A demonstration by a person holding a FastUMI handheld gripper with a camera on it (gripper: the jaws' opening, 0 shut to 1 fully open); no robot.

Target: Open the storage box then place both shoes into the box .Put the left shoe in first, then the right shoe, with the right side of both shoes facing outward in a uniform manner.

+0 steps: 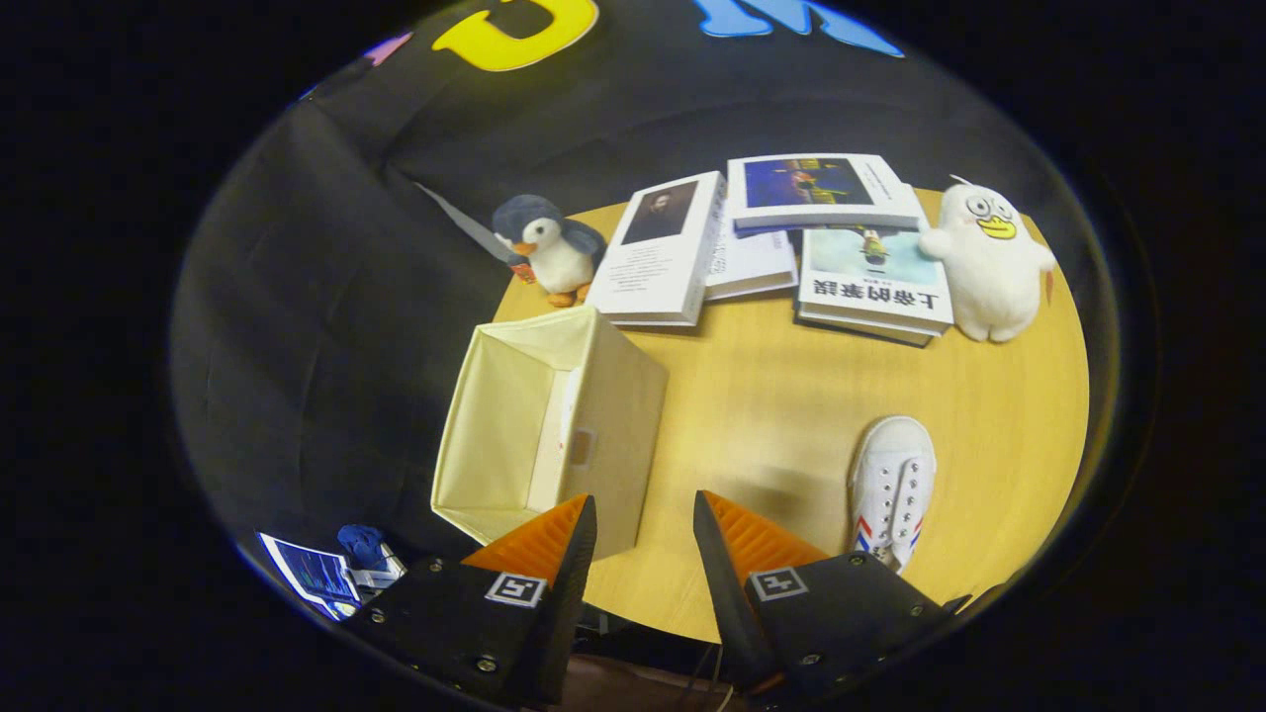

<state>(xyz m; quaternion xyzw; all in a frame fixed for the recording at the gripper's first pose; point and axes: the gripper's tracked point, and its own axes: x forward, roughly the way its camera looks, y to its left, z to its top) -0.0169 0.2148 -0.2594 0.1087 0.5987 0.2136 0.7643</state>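
To your far left, off the tabletop (771, 415) and low beside the left finger, lies a small printed sheet (309, 572) with a blue object (362, 544) next to it; what they are is too small to tell. Next comes the storage box (554, 425), cream-coloured and open at the top, standing at the tabletop's left edge just ahead of your left finger. You can see its bare inside walls, and no shoe shows in the part of it you can see. Beyond the box sits a grey-and-white penguin plush (546, 247), upright, close to a white book (661, 249) that lies flat. More books (831, 193) spread across the far side of the tabletop, some overlapping, with one stack (875, 287) nearer to you.

Your hand-held gripper (645, 539) is held above the near edge, fingers set apart with nothing between them but bare wood.

To the right, a white shoe (893, 489) with red and blue side stripes lies flat, laces up, just beside and ahead of your right finger, toe pointing away. Beyond it, a white duck plush (991, 262) stands touching the book stack.
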